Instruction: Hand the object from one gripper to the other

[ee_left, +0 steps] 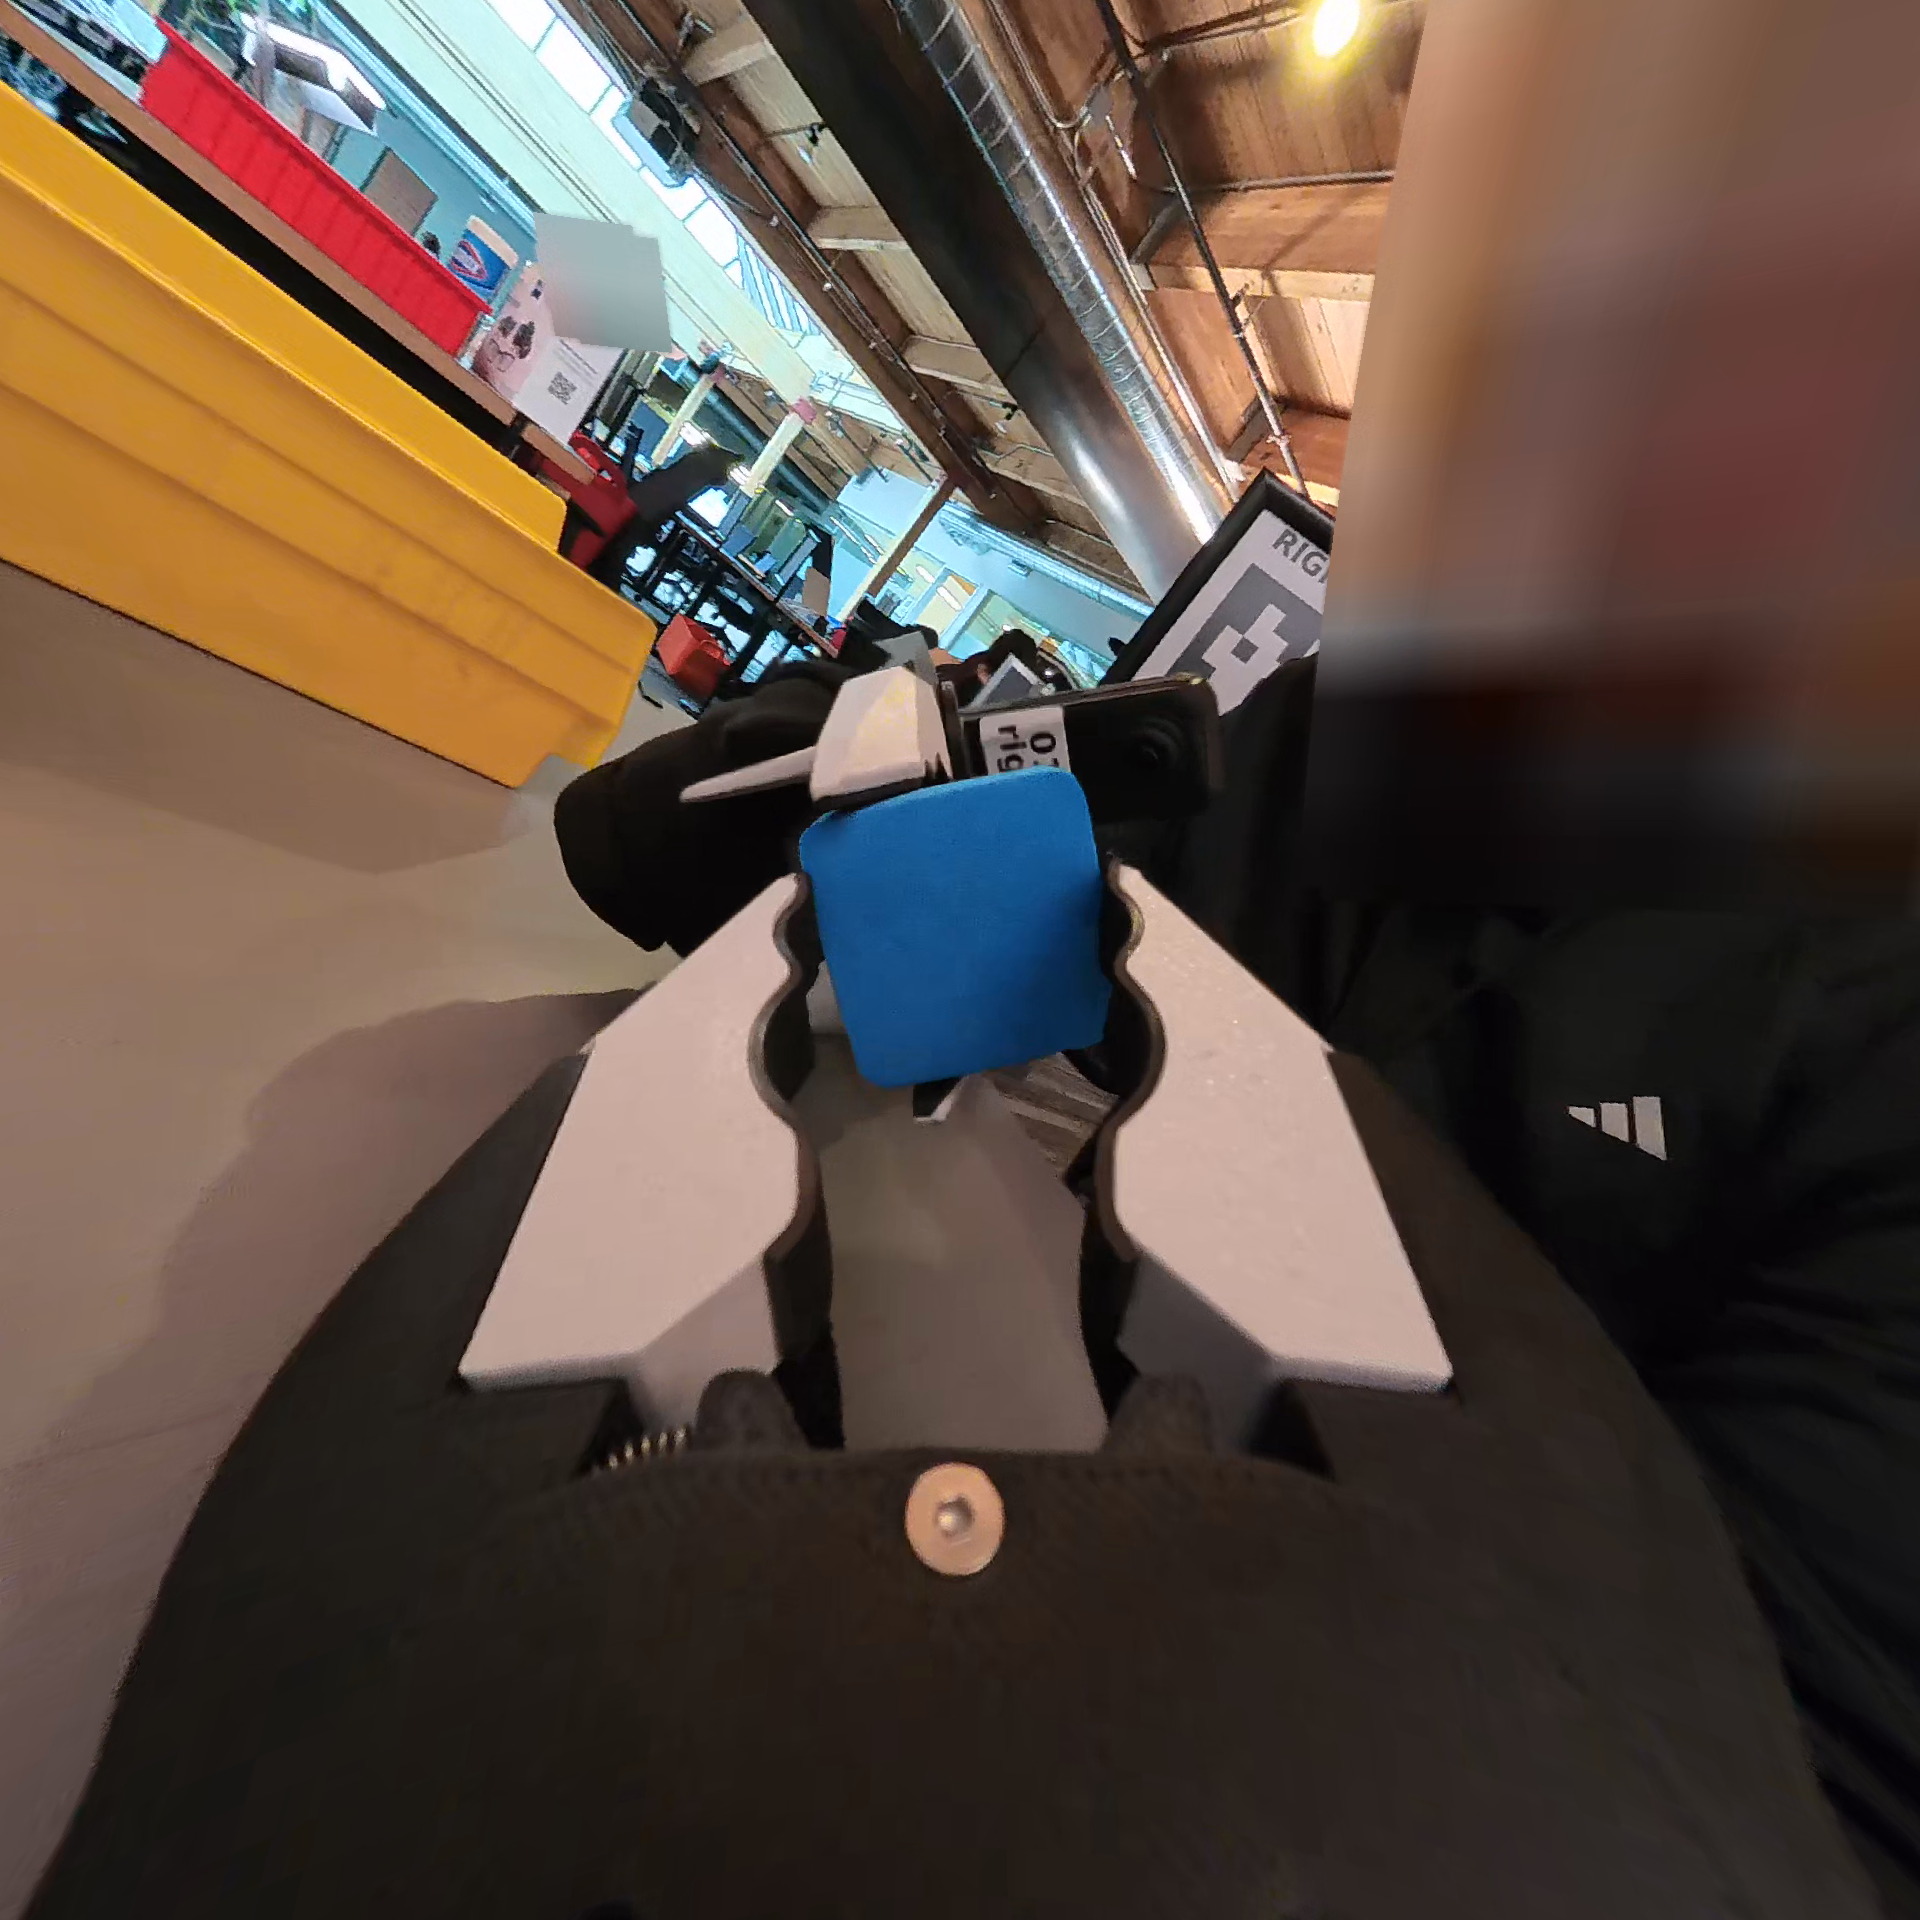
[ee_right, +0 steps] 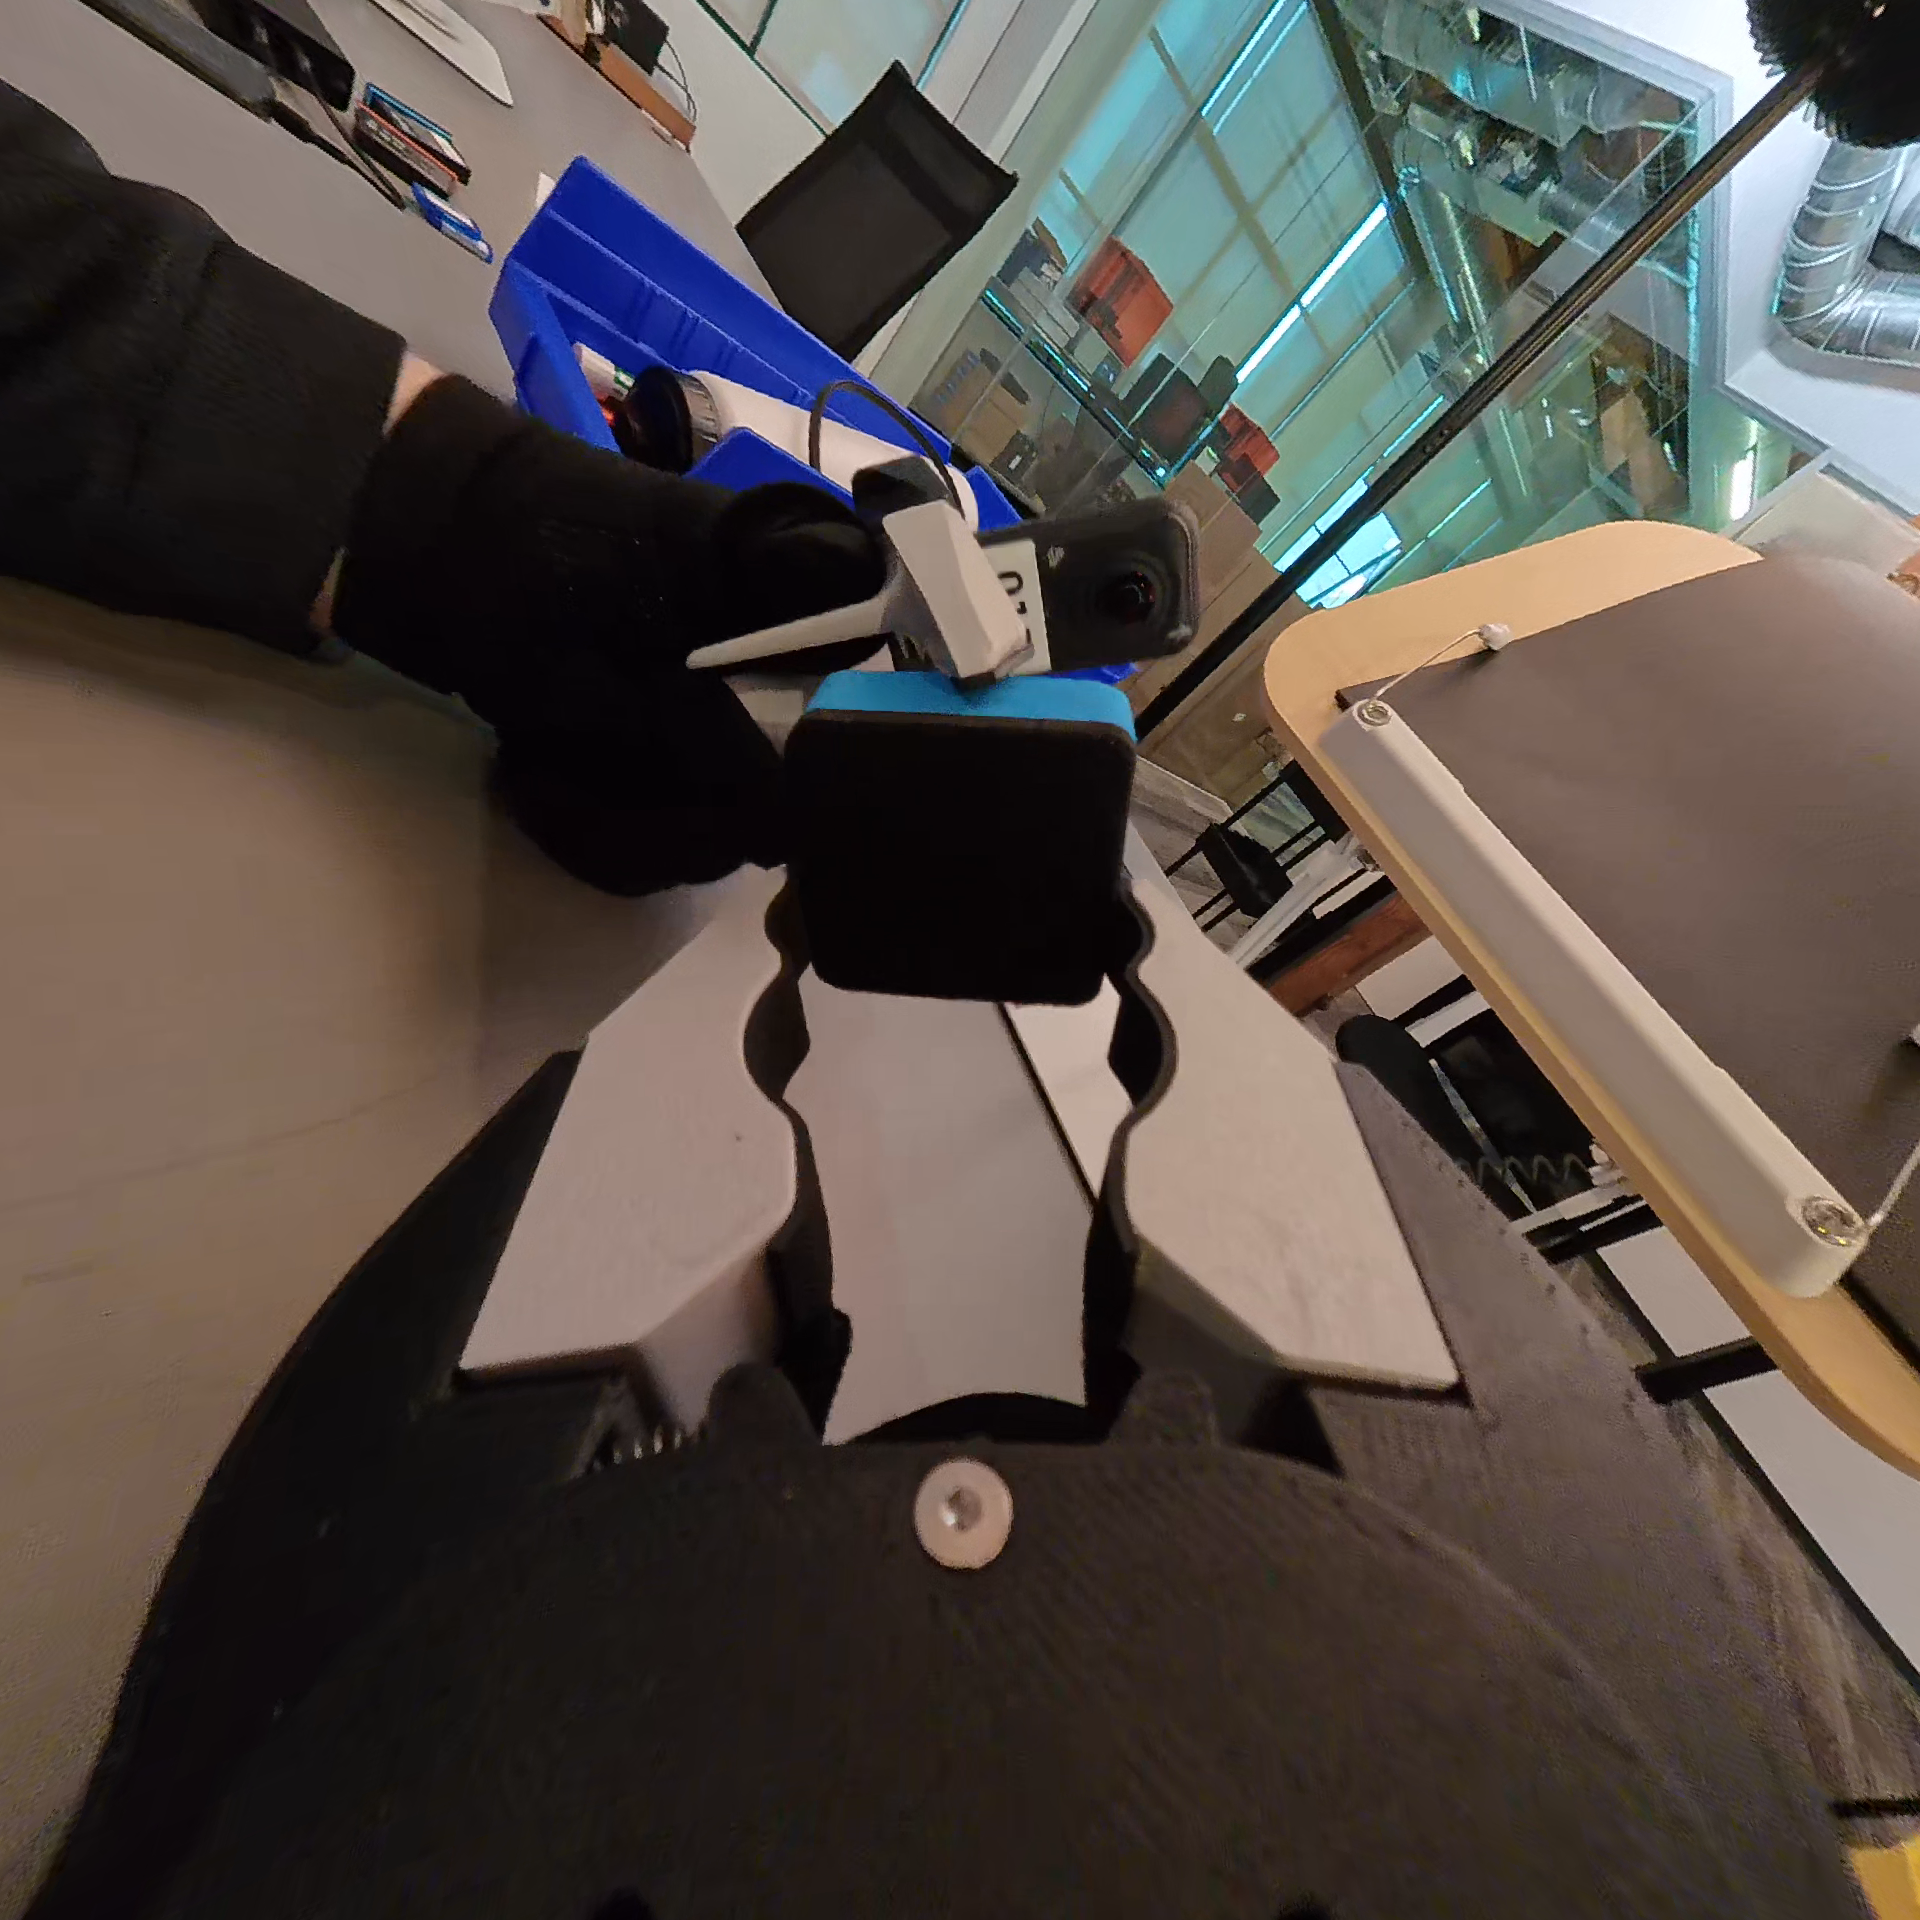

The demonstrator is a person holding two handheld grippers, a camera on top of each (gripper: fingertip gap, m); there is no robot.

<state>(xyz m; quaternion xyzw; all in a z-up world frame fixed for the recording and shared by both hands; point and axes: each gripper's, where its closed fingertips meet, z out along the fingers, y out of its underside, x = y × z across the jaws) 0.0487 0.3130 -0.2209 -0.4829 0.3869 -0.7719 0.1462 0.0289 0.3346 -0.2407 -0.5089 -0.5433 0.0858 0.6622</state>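
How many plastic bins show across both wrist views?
3. A yellow bin on the table and a red bin behind it in the left wrist view; a blue bin in the right. Others may be hidden.

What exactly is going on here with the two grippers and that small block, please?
A person in black gloves holds a gripper in each hand, mid hand-off above a table. The block, blue on one face and black on the other, sits between the fingers of both the left gripper and the right gripper, facing each other. Neither has visibly let go.
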